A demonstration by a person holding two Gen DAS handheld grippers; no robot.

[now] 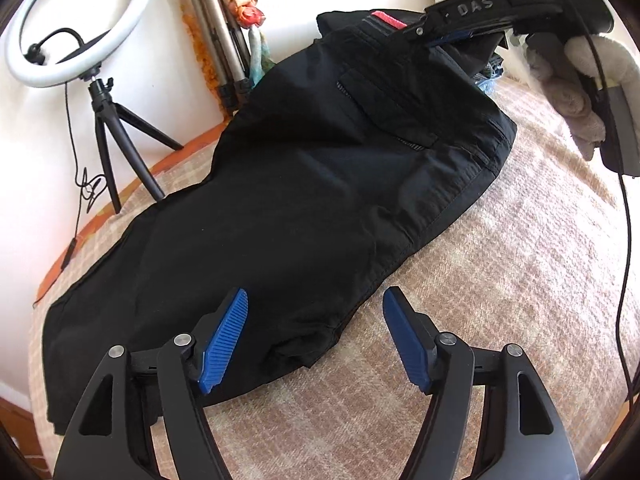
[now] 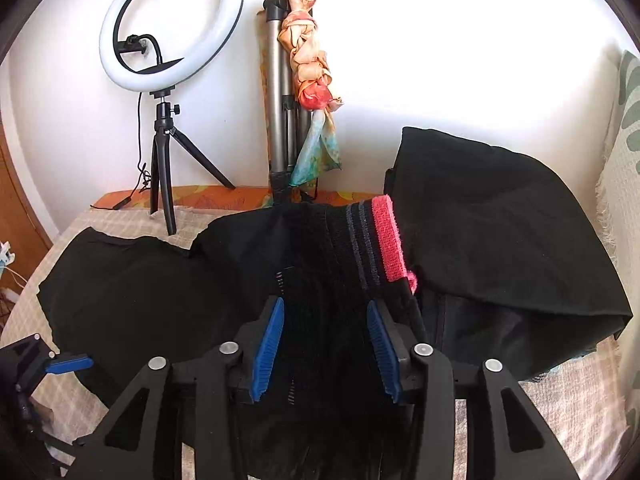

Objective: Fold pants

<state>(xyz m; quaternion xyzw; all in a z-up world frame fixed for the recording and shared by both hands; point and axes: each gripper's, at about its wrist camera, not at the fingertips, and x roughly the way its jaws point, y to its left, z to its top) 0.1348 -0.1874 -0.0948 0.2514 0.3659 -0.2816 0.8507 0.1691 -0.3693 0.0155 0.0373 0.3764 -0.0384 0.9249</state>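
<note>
- While the black pants [image 1: 304, 184] lie lengthwise on the checked blanket [image 1: 500, 280], the left gripper [image 1: 316, 312] hovers spread wide and empty above their near edge.
- Right gripper [image 2: 326, 320] straddles the waistband [image 2: 360, 240]; cloth fills the gap, but whether the blue pads [image 2: 268, 344] actually pinch it cannot be told.
- Advice: confirm a firm hold on both waistband layers before lifting.
- Left should seize the near edge, matching height with the right.
- Risk: a second dark garment [image 2: 500, 220] lies touching the waist end; avoid snagging it.
- Ring light [image 2: 172, 20] stands well apart.
</note>
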